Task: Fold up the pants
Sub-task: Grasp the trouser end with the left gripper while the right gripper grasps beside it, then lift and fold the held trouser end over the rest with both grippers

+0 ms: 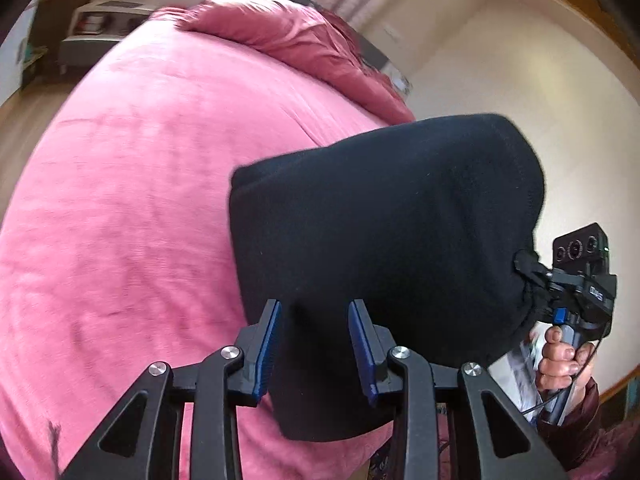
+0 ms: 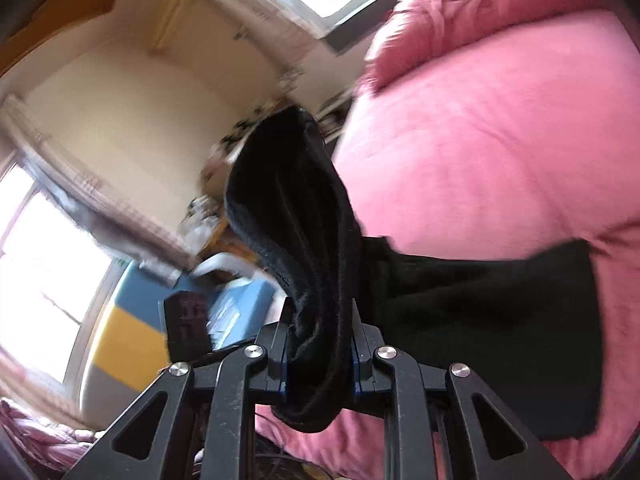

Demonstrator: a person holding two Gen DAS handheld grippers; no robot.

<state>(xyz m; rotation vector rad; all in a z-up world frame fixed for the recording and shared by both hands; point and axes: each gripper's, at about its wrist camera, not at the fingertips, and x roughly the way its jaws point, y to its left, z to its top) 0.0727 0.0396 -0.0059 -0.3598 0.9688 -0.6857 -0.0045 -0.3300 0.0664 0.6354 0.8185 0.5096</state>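
Surface: a bed under a pink blanket (image 1: 132, 184) was spread ahead of both tongs; it filled most of the left wrist view and the right side of the right wrist view.
Quilt: a rumpled pink quilt (image 1: 288, 36) was heaped at the far end of the bed, beyond the pants.
Pants: the black pants (image 1: 384, 232) were folded into a thick pad, lifted partly off the blanket, just ahead of the left tongs and stretched rightward to the right tongs.
Left tongs (image 1: 316, 352): the jaws were parted, blue pads clear of the cloth; the near edge of the pants lay between and beyond them, not pinched.
Right tongs (image 2: 318, 344): the jaws were closed on a bunched edge of the pants (image 2: 304, 248), which rose ahead of them and trailed right onto the blanket.
Hand: in the left wrist view the right tongs' handle was gripped by a hand (image 1: 562, 364) in a dark red sleeve, right of the pants.
Room: cream walls (image 2: 132, 120) and bright windows (image 2: 44, 264) were blurred to the left of the right tongs; a blue and yellow piece of furniture (image 2: 132, 320) stood below the windows.
Floor: wood floor (image 1: 16, 148) was seen left of the bed.
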